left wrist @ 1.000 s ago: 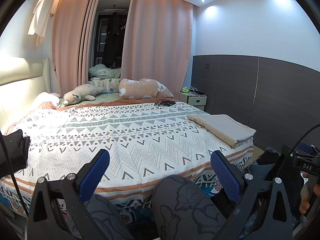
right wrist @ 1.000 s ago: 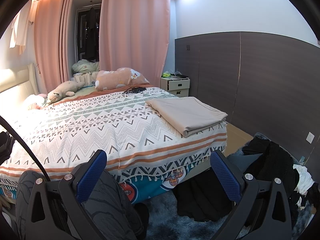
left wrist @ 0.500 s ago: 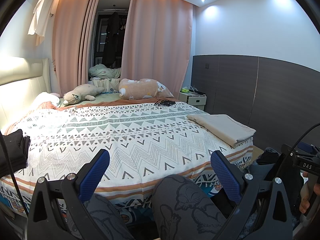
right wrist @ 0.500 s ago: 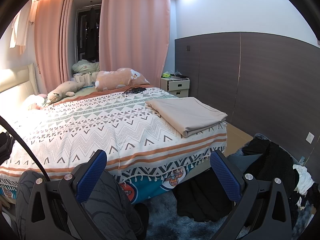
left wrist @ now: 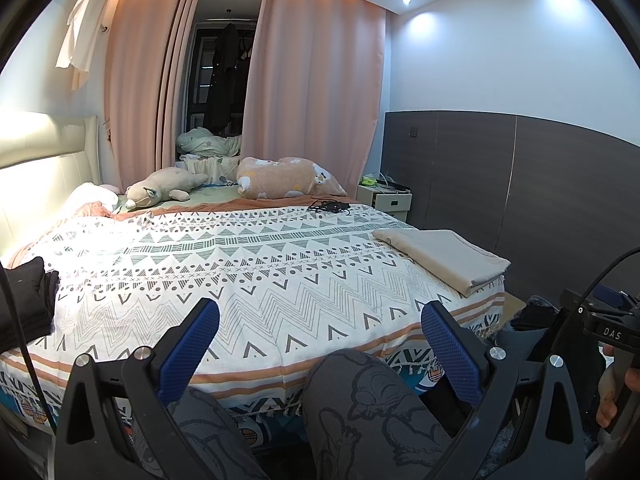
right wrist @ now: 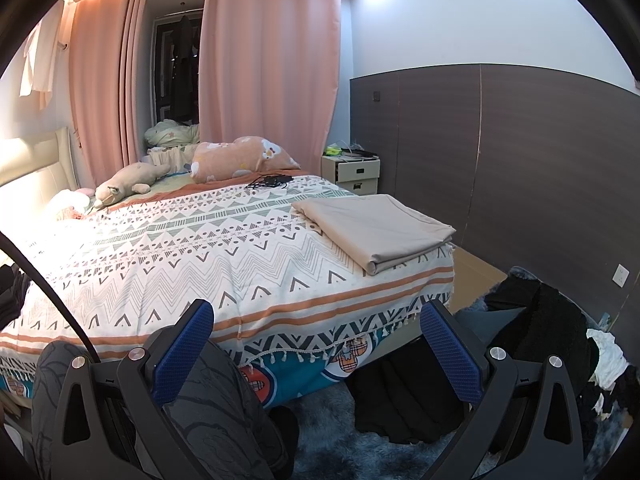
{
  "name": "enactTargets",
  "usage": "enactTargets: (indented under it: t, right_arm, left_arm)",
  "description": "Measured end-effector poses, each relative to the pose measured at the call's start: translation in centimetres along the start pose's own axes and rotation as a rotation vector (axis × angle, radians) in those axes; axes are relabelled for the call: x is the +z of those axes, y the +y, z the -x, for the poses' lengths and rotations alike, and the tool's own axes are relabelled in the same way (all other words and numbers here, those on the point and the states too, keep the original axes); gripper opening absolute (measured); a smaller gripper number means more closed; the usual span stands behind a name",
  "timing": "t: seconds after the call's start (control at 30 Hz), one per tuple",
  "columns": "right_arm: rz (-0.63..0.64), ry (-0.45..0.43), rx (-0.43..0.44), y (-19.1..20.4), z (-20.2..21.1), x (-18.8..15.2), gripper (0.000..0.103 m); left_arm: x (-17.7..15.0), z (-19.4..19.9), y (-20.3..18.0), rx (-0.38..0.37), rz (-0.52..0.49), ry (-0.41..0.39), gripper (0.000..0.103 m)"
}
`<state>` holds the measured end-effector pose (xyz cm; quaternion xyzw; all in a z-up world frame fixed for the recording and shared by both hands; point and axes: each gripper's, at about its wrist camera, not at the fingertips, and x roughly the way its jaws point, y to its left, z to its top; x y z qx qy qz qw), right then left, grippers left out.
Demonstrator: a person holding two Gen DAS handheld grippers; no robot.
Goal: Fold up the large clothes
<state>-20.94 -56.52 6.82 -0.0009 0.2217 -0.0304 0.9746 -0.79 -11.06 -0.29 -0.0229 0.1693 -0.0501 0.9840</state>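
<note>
A folded beige cloth lies on the right near corner of the bed; it also shows in the right wrist view. A stack of folded black clothes sits at the bed's left edge. Black garments lie in a heap on the floor at the right. My left gripper is open and empty, held low in front of the bed above the person's knees. My right gripper is open and empty, at the bed's foot.
The bed has a patterned white cover. Plush toys, a pink pillow and a black cable lie at its far side. A nightstand stands by the dark wall panel. A blue shaggy rug covers the floor.
</note>
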Motion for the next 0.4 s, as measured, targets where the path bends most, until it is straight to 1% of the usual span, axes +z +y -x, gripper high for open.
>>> enactTargets:
  t: [0.4]
  right_arm:
    - [0.009,0.0,-0.003,-0.11,-0.12,-0.01,0.103]
  left_arm:
    - [-0.08,0.07,-0.2,0.0,-0.001,-0.004,0.103]
